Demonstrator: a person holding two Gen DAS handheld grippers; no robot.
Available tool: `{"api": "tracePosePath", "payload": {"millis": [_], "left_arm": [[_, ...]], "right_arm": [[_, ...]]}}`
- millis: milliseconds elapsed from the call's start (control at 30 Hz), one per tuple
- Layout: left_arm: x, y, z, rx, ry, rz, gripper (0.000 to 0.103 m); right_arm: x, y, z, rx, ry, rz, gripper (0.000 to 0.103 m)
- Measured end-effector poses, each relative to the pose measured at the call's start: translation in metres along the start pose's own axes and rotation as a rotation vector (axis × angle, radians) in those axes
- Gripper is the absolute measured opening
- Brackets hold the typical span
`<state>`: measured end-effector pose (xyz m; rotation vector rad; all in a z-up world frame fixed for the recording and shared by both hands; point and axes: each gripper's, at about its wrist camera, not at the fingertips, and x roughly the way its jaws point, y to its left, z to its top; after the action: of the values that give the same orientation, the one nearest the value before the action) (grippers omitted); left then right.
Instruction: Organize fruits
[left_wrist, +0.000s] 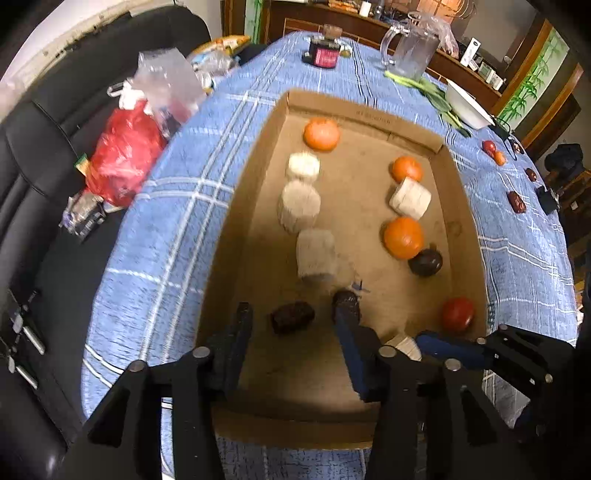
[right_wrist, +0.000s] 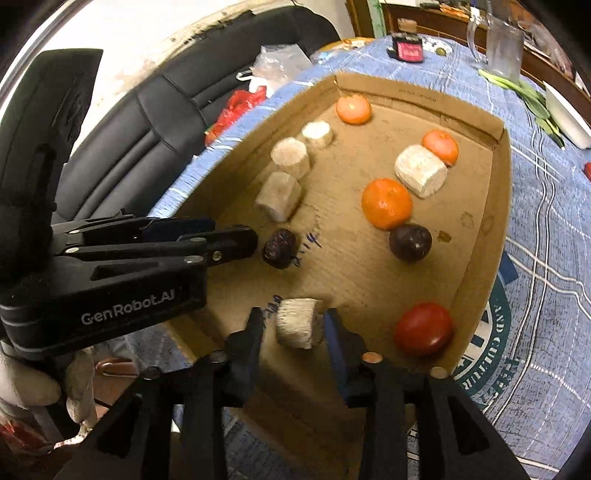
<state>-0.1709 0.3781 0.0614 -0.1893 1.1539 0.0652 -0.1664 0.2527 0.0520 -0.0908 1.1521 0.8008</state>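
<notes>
A: Left gripper (left_wrist: 291, 325) with jaws wide, straddling a dark wrinkled date (left_wrist: 292, 316) near the 6 o'clock edge of the cardboard tray (left_wrist: 369, 107). No contact visible on either side. A second date (left_wrist: 347, 301) pressed right against the tip of the right-hand finger.

B: Right gripper (right_wrist: 293, 328) with jaws narrow, apparently closed on a pale cylinder piece (right_wrist: 297, 326), likely cut sugarcane, low in the tray at 6 o'clock. Hard to say whether lifted or resting.

A: Risks from here?

B: Closing the left jaws now: likely to nudge that second date, or to roll the first one out sideways, given the rounded shape. Grippers also close together, so a possible knock against the held piece.

A: Orientation of the date?

B: Long axis roughly 9 to 3 in the left view, so across the gap, ends toward the fingers. Held cylinder: axis roughly 6 to 12, fibrous cut end facing up toward the camera.

A: Elsewhere in the tray?

B: Pale pieces lined toward 11, oranges (left_wrist: 321, 133) toward 12 and 2, a dark round fruit (right_wrist: 410, 238) and a red tomato-like fruit (right_wrist: 424, 329) at 4. Blue checked bench (left_wrist: 177, 206) underneath.
</notes>
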Motion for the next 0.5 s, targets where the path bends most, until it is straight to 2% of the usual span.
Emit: {"api": "tracePosePath", "payload": {"millis": [133,200,300,500], "left_arm": [[-0.020,-0.010,0.009,0.011,-0.062,0.092,0.051],[-0.029,-0.015,0.012,0.021,-0.097,0.144,0.056],[-0.047,-0.031,0.018,0.055,-0.163,0.224,0.059],[-0.067,-0.064,0.022,0.144,-0.244,0.307,0.062]], "right_arm": [[-0.017,0.007,0.000,-0.052,-0.056,0.003,0.055],[-0.025,0.007,-0.001,-0.068,-0.079,-0.006,0.055],[-0.035,0.000,-0.003,-0.056,-0.097,-0.013,0.056],[-0.053,-0.027,-0.009,0.006,-0.127,-0.032,0.056]]}}
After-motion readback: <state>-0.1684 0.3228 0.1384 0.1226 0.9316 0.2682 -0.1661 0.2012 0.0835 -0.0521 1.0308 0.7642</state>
